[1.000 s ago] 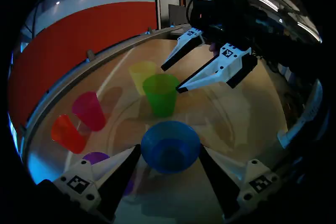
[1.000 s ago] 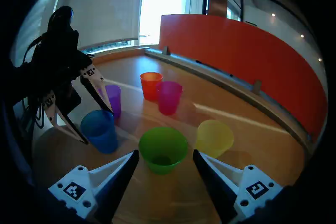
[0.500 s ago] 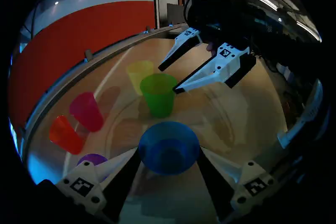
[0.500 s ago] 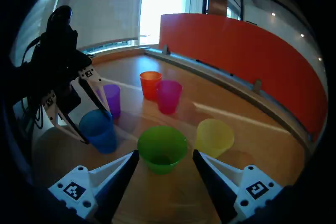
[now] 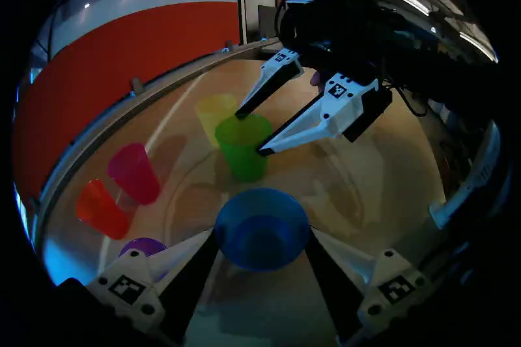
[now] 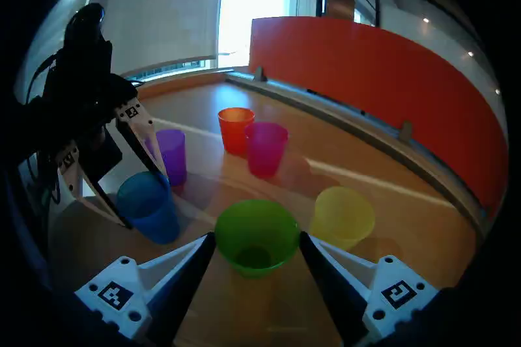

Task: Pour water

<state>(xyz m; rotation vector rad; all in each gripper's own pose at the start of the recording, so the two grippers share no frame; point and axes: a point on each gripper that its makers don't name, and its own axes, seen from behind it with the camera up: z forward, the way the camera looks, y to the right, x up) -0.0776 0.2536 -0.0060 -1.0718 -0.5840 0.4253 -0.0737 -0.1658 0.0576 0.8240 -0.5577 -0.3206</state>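
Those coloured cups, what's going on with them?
A person holds a claw in each hand. The left claw is open around the blue cup, and the right claw likewise straddles the green cup. Both cups stand upright on the wooden table; a yellow cup, pink cup, orange cup and purple cup stand nearby.

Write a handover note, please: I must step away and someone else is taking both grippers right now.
Left gripper: open, straddling the blue cup; firm grip not evident.
Right gripper: open, straddling the green cup, likewise.
Both cups stand upright on the table, close together. Water in them: cannot tell.
Done: both grippers lined up on their cups.
To do: close on a cup, lift, pour into the other.
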